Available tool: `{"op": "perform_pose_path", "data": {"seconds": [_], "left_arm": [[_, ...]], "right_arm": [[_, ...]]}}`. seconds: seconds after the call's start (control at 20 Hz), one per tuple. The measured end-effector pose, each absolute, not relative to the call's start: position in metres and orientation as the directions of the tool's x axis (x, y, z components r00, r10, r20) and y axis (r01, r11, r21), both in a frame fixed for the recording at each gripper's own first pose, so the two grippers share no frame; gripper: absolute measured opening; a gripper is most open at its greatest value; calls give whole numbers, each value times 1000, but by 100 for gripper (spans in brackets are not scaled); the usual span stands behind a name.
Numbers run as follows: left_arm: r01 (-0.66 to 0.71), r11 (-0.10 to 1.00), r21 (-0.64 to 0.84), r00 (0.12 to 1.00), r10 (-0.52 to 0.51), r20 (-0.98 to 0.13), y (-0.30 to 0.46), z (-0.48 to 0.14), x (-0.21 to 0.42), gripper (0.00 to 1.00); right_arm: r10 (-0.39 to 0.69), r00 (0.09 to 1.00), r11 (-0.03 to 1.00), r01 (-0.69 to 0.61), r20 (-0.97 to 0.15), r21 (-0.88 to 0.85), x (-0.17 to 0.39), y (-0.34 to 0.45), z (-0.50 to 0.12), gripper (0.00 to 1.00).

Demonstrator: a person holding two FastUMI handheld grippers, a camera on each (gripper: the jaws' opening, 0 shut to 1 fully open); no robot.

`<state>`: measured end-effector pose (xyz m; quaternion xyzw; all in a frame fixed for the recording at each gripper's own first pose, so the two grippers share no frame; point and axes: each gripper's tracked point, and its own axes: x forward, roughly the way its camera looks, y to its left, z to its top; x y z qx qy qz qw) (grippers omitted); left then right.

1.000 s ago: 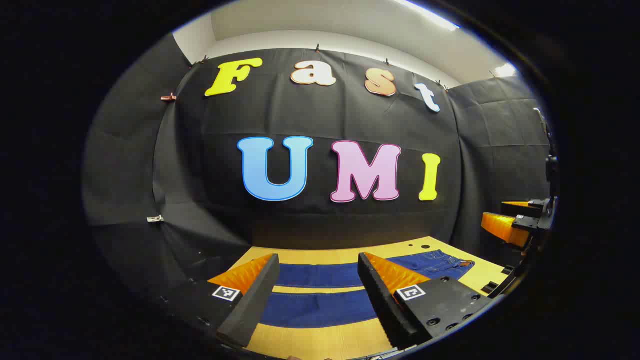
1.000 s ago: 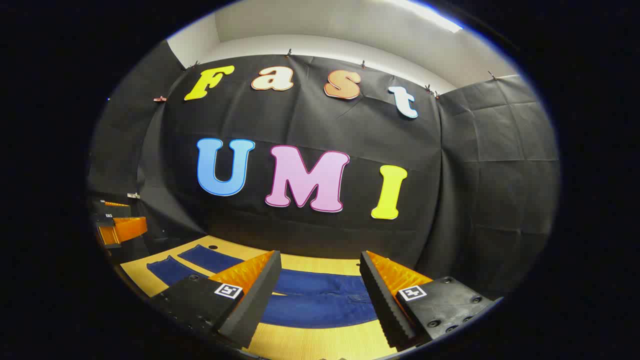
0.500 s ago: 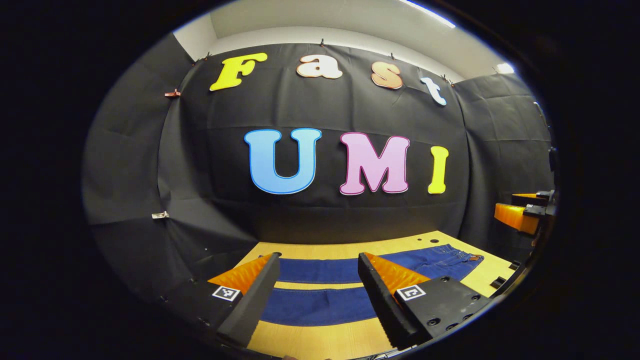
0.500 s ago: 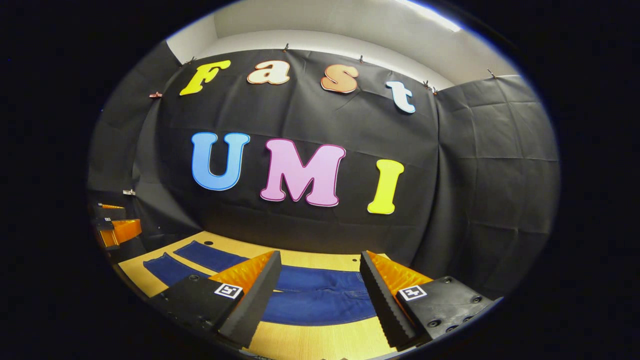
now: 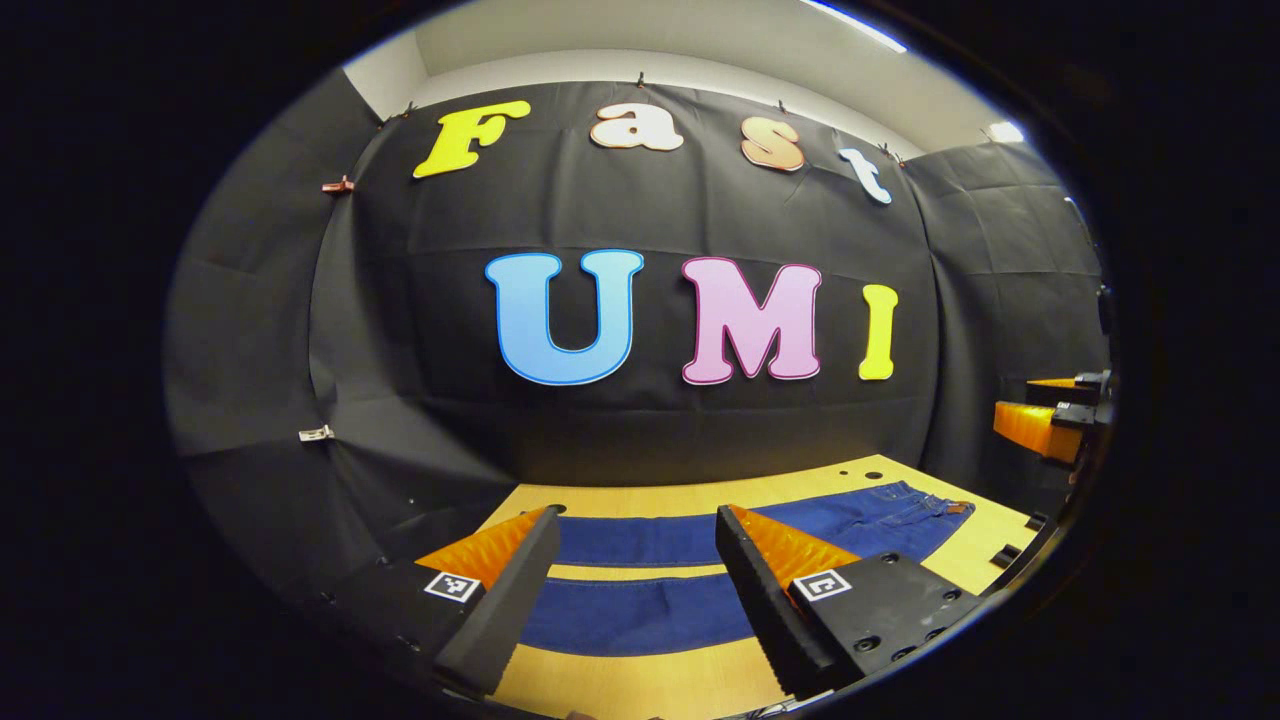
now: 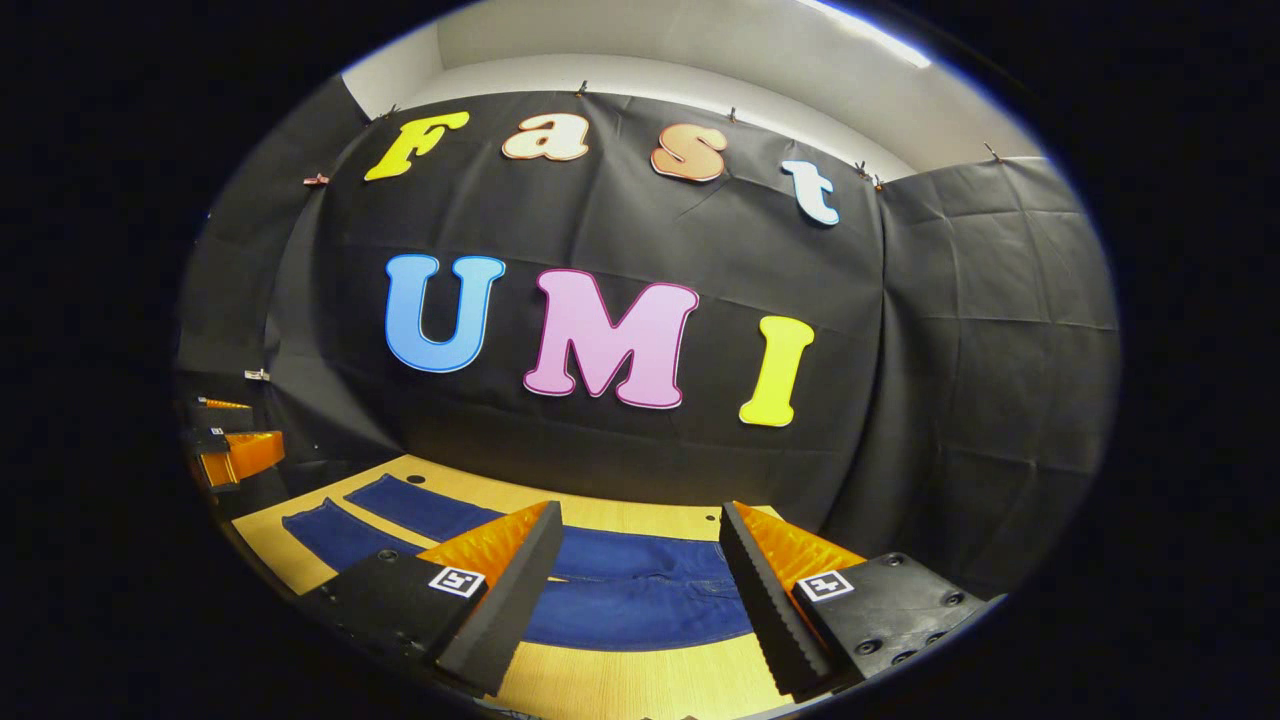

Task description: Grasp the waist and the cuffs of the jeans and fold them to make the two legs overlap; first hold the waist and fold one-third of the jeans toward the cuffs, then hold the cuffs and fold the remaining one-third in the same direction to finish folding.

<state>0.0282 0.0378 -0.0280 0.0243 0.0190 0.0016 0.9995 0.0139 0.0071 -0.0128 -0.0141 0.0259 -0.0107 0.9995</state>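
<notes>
1. The jeans [image 5: 700,575] lie flat and unfolded on the wooden table [image 5: 640,690], legs side by side with a strip of bare table between them. Judged from this, no fold has been made; the step in hand is the approach before the first lengthwise fold that stacks one leg on the other.

2. The left gripper [image 5: 630,585] hangs above the leg section. Its jaws stand wide apart and hold nothing; cloth shows between the fingers, well below them.

3. The right gripper [image 6: 635,585] hangs above the waist end of the jeans [image 6: 640,600]. Its jaws also stand wide apart, empty, clear of the cloth.

4. The next move likely calls for each gripper to descend to the near edge of the garment, one at the waist and one at the cuff, and close on a single leg's thickness before carrying it across.

5. The left gripper view shows the waist [image 5: 925,508] at far right, with what appears to be a button or tab, though it is too small to confirm.

6. The right gripper view shows the two cuffs [image 6: 330,525] at far left, with the other gripper above them near the table's end.
</notes>
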Motion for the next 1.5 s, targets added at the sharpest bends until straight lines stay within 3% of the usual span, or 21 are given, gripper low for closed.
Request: {"op": "perform_pose_path", "data": {"seconds": [0.35, 0.5, 0.75, 0.95, 1.3, 1.5], "left_arm": [[49, 914, 402, 986, 19, -164, 119, -104, 53, 98], [127, 834, 537, 957, 40, -288, 173, -159, 68, 98], [346, 573, 743, 888, 57, -457, 236, -225, 85, 98], [547, 427, 720, 785, 37, -619, 256, -281, 83, 98], [740, 155, 655, 651, 82, -755, 292, -333, 90, 98], [718, 81, 692, 685, 99, -722, 291, -337, 116, 94]], "right_arm": [[-26, 997, 999, 23, -75, -39, 17, 11, -21, 97], [-45, 993, 997, 38, -112, -64, 16, 5, -33, 97], [-69, 984, 993, 52, -167, -103, 13, -7, -52, 97], [-91, 977, 991, 69, -194, -117, 14, -23, -61, 97], [-156, 965, 978, 121, -212, -169, 11, -66, -71, 96], [-232, 949, 956, 182, -215, -230, 21, -105, -84, 97]]}}
